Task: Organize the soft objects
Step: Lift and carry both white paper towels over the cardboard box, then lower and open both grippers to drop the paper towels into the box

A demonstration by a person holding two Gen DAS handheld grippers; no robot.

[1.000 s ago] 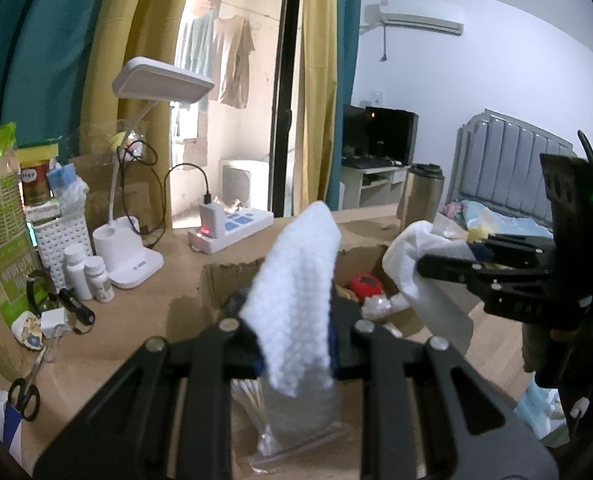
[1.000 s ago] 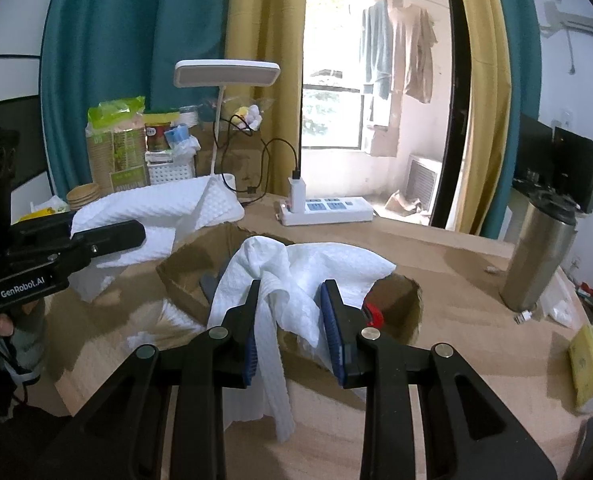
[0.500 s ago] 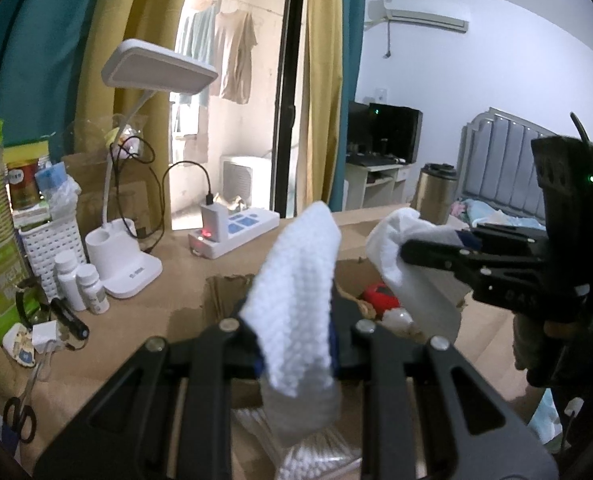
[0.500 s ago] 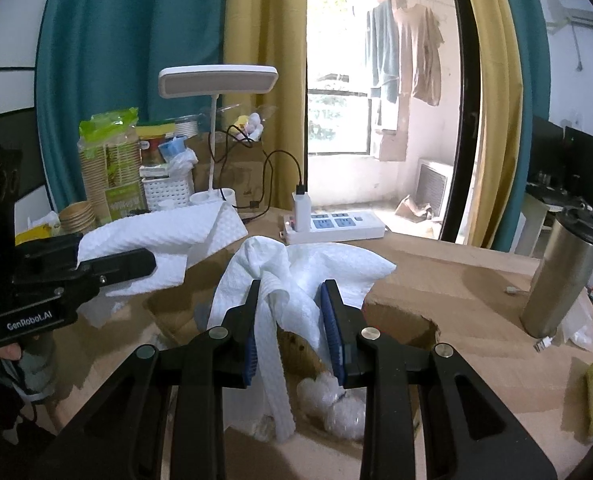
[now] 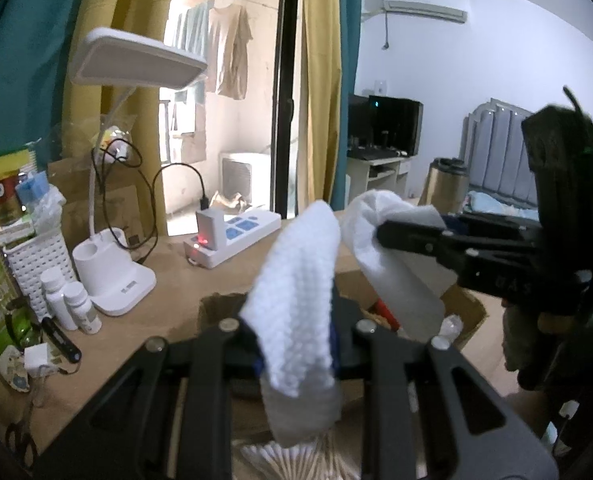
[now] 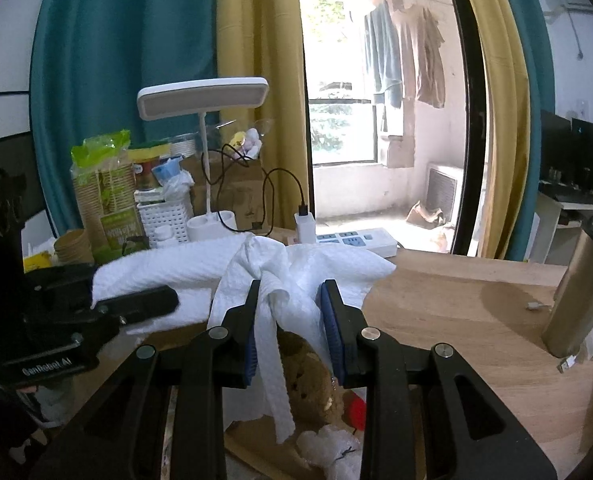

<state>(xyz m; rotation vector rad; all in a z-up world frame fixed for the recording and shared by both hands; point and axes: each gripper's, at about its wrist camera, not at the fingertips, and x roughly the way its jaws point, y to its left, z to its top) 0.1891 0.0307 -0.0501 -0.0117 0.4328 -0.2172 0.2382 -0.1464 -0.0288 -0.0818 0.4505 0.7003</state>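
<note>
My left gripper (image 5: 294, 340) is shut on a white waffle-textured cloth (image 5: 300, 288) that stands up between its blue pads. At the right of that view, my right gripper (image 5: 380, 234) pinches a second white cloth (image 5: 396, 276). In the right wrist view, the right gripper (image 6: 292, 320) is shut on that crumpled cloth (image 6: 292, 276), whose tail hangs down. The left gripper (image 6: 152, 304) comes in from the left with its cloth (image 6: 160, 270). The two cloths overlap there. Below lies an open cardboard box (image 6: 252, 456) holding a brown plush toy (image 6: 308, 376).
A white desk lamp (image 5: 112, 276), a power strip (image 5: 236, 236), small bottles (image 5: 72, 304) and a white basket (image 5: 36, 264) stand at the desk's back left. A steel tumbler (image 6: 580, 292) stands at the right. Crumpled plastic (image 6: 328, 448) and a red item (image 6: 356, 408) lie in the box.
Both grippers have moved forward over the box and closer together, each still holding its cloth. The cloths now overlap, and the plush toy has come into sight under the right gripper.
</note>
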